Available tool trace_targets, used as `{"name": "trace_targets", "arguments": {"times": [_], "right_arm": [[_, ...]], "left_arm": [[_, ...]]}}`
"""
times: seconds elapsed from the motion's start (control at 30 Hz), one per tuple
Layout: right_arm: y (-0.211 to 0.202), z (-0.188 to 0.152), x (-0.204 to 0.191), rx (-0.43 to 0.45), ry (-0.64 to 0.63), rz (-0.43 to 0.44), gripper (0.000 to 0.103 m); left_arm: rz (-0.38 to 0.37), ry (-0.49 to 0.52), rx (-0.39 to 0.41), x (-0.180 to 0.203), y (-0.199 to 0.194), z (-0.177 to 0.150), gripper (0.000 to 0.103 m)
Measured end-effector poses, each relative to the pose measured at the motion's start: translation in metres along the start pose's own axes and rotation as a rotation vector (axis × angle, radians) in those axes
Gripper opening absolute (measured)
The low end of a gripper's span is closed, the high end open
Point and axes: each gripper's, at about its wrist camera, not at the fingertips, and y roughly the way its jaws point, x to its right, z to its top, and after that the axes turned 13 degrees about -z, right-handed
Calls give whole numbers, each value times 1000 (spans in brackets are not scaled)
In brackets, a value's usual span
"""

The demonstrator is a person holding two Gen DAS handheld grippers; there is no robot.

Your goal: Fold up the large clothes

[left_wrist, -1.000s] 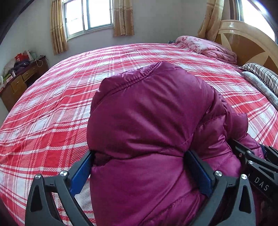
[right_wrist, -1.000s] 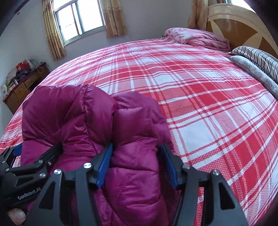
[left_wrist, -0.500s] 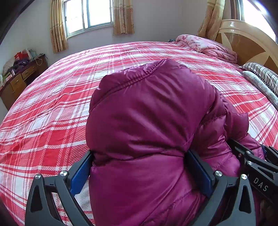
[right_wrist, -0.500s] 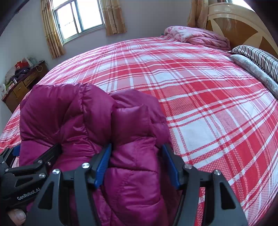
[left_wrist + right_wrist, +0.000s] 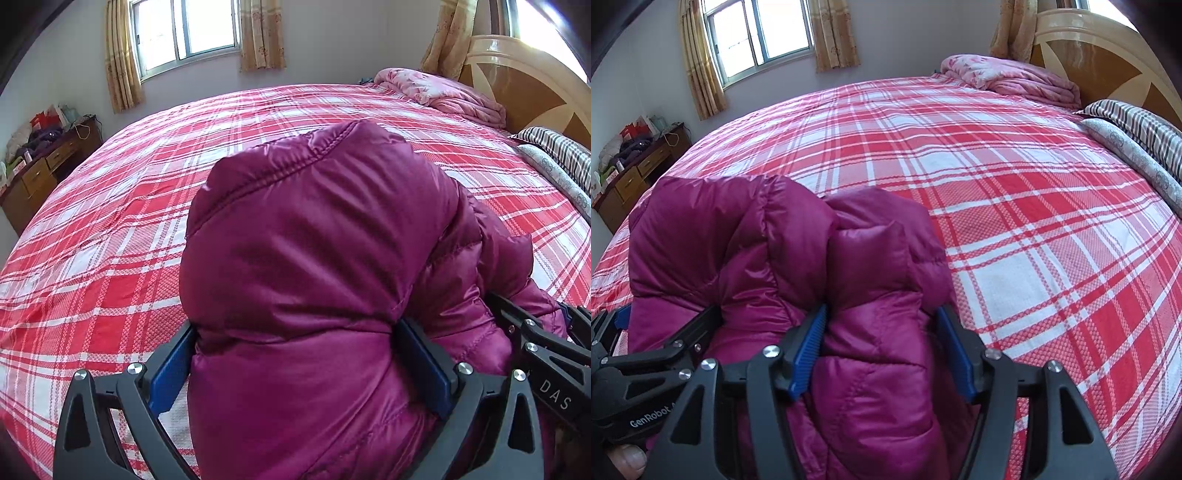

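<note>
A magenta puffer jacket (image 5: 314,240) is bunched into a thick roll at the near edge of the bed. My left gripper (image 5: 295,354) is shut on the wide left part of the roll, with a blue pad pressing into each side. My right gripper (image 5: 882,347) is shut on the narrower right part of the jacket (image 5: 879,266), its blue pads dug into the padding. The two grippers stand side by side: the right gripper (image 5: 535,350) shows at the edge of the left wrist view, and the left gripper (image 5: 646,362) at the edge of the right wrist view. The jacket's underside is hidden.
The bed has a red and white plaid cover (image 5: 1015,221). A folded pink quilt (image 5: 1008,77) and striped pillows (image 5: 1137,125) lie by the wooden headboard (image 5: 1108,55). A cluttered wooden dresser (image 5: 40,173) stands at the far left under a curtained window (image 5: 188,33). A fingertip (image 5: 624,458) shows bottom left.
Both grippers keep their hold and their place. The jacket's top bulges very slightly higher in the left wrist view.
</note>
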Motion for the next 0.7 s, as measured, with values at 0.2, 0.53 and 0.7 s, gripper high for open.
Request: {"name": "trace_targets", "arguments": {"times": [0.2,0.53,0.7], "right_arm": [[0,0,0,0,2,3,64],[-21,-3,37,63,106,137,83],[-17,-3,68,23,199,212,85]], "left_arm": [[2,0,-1,2,1,0,102],[-190,-162,18,-33,-41,-7,102],[-283,-215,73,-57,-79,-36,102]]}}
